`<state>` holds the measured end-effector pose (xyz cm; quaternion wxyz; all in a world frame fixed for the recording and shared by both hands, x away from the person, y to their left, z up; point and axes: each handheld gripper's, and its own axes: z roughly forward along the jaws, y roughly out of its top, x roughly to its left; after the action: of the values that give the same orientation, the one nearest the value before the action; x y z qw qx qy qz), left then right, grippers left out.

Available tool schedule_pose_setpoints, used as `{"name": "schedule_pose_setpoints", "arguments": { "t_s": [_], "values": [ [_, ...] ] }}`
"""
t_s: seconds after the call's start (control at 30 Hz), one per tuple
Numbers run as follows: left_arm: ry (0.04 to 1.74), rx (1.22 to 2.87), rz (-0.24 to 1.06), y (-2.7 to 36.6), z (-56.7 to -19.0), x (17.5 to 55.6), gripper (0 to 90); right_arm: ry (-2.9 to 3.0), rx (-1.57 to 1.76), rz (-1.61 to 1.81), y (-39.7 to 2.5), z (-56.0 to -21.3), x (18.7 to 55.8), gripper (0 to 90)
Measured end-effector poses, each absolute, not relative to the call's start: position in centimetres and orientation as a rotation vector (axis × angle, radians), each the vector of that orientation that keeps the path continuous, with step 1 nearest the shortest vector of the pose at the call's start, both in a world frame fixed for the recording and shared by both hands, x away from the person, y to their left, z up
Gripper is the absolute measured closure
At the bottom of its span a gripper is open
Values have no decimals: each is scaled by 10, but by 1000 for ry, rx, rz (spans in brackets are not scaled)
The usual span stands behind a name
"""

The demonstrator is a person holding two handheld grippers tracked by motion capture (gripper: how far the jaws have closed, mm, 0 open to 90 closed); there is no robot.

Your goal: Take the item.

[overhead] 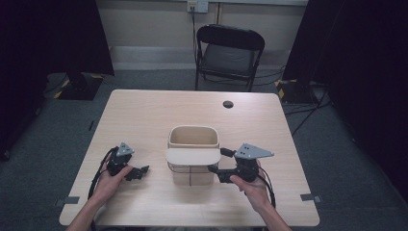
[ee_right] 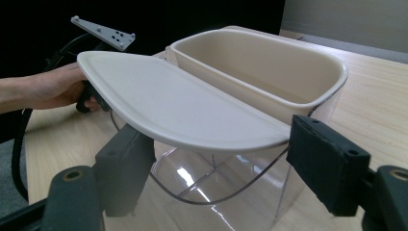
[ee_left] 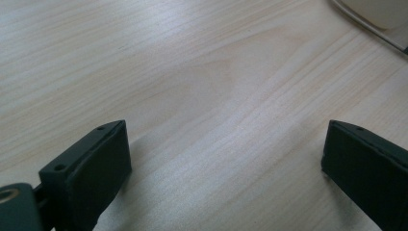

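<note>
Cream plastic bin [overhead: 192, 137] with cream flat lid [overhead: 192, 155] over clear see-through lower walls. Pale wood-grain counter [overhead: 144, 115], faintly streaked. Black right tool [overhead: 222, 162], grey plate. Black folding chair [overhead: 228, 53] behind.

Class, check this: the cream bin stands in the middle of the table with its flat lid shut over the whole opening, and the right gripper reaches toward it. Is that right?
Not quite. The lid covers only the near part of the bin; the far part lies open, as the right gripper view shows. The bin does stand mid-table, and the right gripper reaches toward it.
</note>
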<state>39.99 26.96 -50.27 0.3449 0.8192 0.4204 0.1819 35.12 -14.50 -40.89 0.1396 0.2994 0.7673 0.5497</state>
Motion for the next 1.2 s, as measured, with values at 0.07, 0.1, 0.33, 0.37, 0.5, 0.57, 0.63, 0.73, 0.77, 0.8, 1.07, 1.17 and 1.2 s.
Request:
{"name": "schedule_pose_setpoints", "arguments": {
  "t_s": [0.07, 0.1, 0.33, 0.37, 0.5, 0.57, 0.63, 0.73, 0.77, 0.8, 1.07, 1.17, 1.2],
  "values": [
    [1091, 2128, 472, 270, -503, 400, 26, 2214, 864, 1581, -145, -409, 351, 258],
    [1091, 2128, 472, 270, -503, 400, 26, 2214, 864, 1581, -145, -409, 351, 258],
    [1091, 2128, 472, 270, -503, 400, 26, 2212, 871, 1579, -144, -408, 353, 261],
    [1092, 2127, 472, 270, -503, 400, 26, 2211, 870, 1579, -144, -408, 353, 262],
    [1091, 2128, 472, 270, -503, 400, 26, 2206, 874, 1584, -144, -407, 355, 260],
    [1091, 2128, 473, 270, -503, 400, 26, 2205, 875, 1584, -143, -407, 355, 260],
    [1091, 2128, 472, 270, -503, 400, 26, 2205, 876, 1584, -143, -406, 355, 260],
    [1091, 2127, 472, 270, -503, 400, 26, 2203, 877, 1587, -143, -406, 355, 260],
    [1091, 2127, 472, 270, -503, 400, 26, 2202, 879, 1587, -143, -406, 355, 260],
    [1091, 2128, 473, 270, -503, 400, 26, 2201, 879, 1587, -143, -406, 356, 260],
    [1092, 2127, 472, 270, -503, 400, 26, 2195, 873, 1593, -143, -405, 356, 262],
    [1092, 2127, 472, 270, -503, 400, 26, 2188, 873, 1600, -143, -404, 357, 264],
    [1092, 2127, 472, 270, -503, 400, 26, 2186, 871, 1600, -143, -404, 357, 264]
  ]
}}
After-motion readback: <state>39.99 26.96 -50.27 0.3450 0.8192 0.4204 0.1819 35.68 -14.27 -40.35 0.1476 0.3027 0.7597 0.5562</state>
